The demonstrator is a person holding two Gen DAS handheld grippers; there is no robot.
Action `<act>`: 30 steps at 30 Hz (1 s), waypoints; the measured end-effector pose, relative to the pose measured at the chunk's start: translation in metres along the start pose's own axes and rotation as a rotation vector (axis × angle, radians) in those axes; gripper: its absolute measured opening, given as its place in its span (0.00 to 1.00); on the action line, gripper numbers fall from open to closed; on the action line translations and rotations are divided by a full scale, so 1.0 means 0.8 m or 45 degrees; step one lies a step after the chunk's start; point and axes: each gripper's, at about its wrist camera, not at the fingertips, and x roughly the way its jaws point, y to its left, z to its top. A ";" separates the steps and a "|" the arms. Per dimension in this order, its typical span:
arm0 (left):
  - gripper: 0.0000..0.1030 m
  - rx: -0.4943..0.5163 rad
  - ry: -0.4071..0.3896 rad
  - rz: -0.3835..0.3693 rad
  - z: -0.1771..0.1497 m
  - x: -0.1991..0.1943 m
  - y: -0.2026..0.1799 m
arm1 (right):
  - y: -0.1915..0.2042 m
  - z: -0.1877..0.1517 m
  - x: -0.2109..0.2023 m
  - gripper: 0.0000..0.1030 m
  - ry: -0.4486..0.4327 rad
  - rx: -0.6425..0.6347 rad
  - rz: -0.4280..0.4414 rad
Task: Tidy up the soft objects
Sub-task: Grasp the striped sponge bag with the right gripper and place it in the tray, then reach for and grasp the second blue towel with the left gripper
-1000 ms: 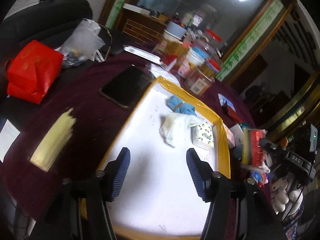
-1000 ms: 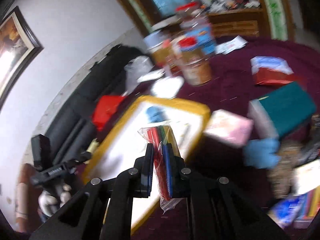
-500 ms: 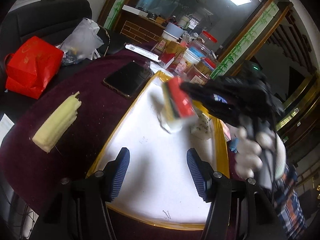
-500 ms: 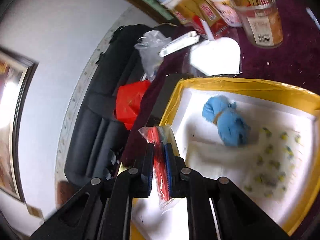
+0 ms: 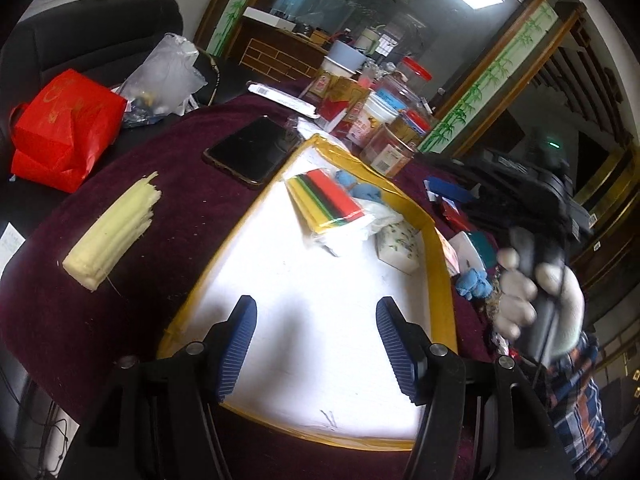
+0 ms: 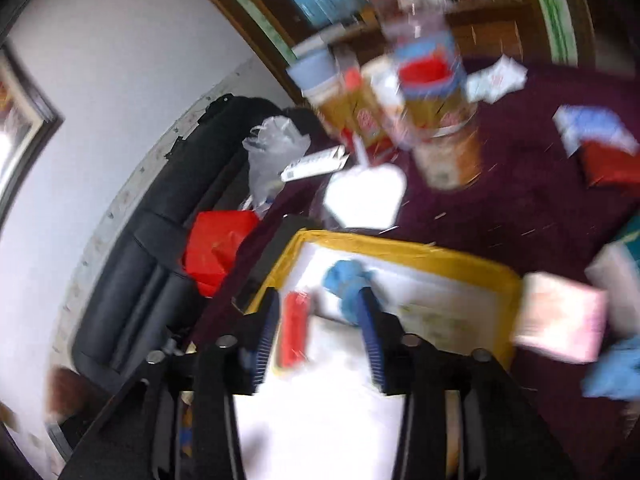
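Striped packet now on tray | right tool just released it | left tool unclenched, empty

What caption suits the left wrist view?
Open left gripper hovers over a yellow-rimmed tray holding a bagged colour pack.

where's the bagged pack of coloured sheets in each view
Left wrist view: the bagged pack of coloured sheets lies upper centre, on the far part of the white board, red face up.
Right wrist view: the same pack sits low and left of centre, blurred, between the right gripper fingers.
Shared landmark: the board's yellow taped rim, with the blue soft item beside the pack.
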 end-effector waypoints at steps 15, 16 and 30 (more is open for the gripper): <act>0.78 0.294 0.079 -0.126 -0.035 0.016 -0.142 | -0.212 -0.120 -0.255 0.84 -0.427 0.109 -0.510; 0.78 0.313 0.105 -0.141 -0.040 0.023 -0.154 | -0.229 -0.127 -0.262 0.84 -0.440 0.146 -0.515; 0.78 0.750 0.230 -0.053 -0.063 0.133 -0.315 | -0.308 -0.165 -0.276 0.84 -0.486 0.288 -0.457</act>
